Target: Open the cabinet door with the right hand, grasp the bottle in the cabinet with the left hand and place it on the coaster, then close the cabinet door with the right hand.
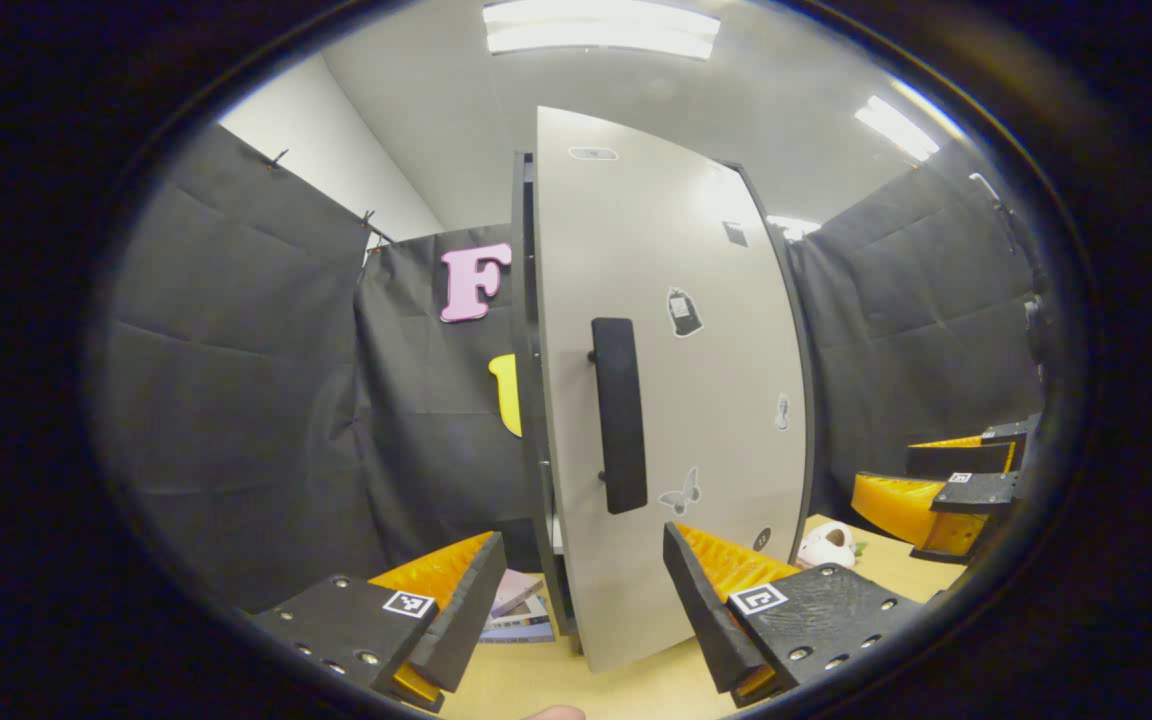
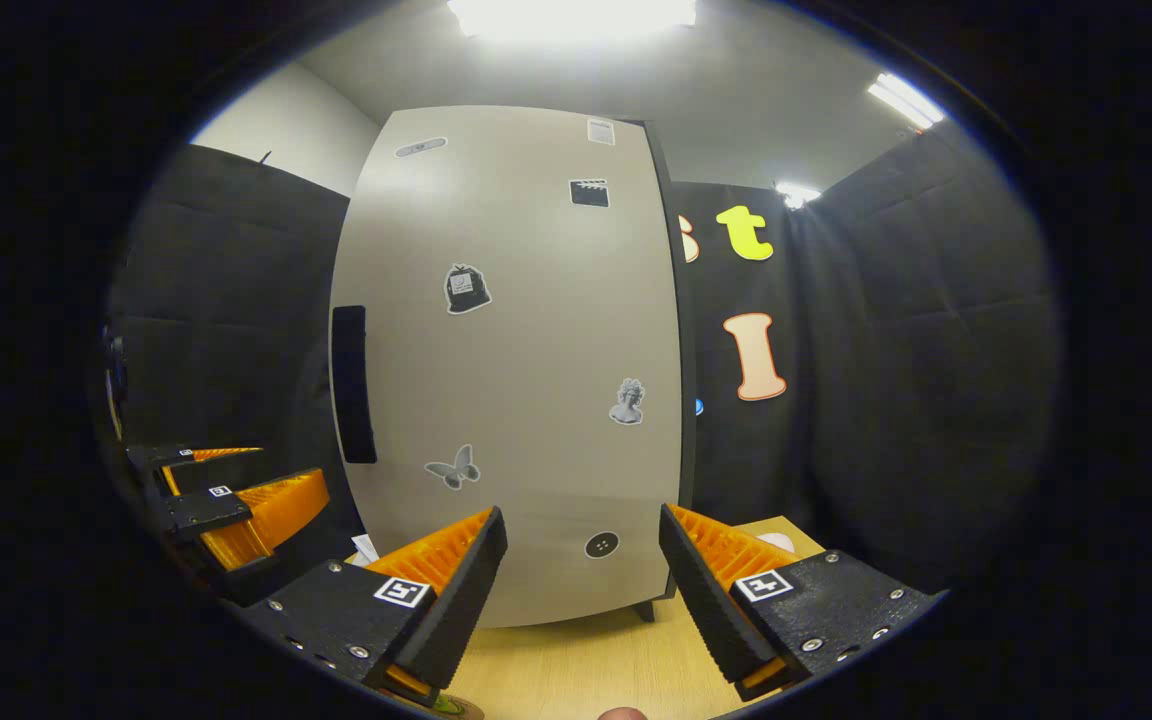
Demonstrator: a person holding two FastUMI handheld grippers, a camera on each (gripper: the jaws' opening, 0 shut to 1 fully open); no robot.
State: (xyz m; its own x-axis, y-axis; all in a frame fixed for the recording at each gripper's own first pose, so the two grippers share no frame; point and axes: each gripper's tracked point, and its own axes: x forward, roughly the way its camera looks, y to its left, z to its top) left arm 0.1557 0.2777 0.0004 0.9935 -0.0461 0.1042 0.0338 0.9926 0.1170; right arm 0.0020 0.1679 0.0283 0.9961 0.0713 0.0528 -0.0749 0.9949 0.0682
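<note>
With both the left gripper (image 1: 576, 610) and right gripper (image 2: 581, 590) held wide open and empty, the black handle (image 2: 353, 384) at nine o'clock on the cabinet door (image 2: 526, 350) could be missed, and the bottle's place cannot be told.

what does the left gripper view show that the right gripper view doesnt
Left gripper view: the cabinet's dark frame left of the door, booklets at its base, a white rounded object on the table. Right gripper view: the cabinet's foot under the door's right corner. Both: the door, its black handle, the butterfly sticker, the table, and the left tool and right tool, open.
</note>
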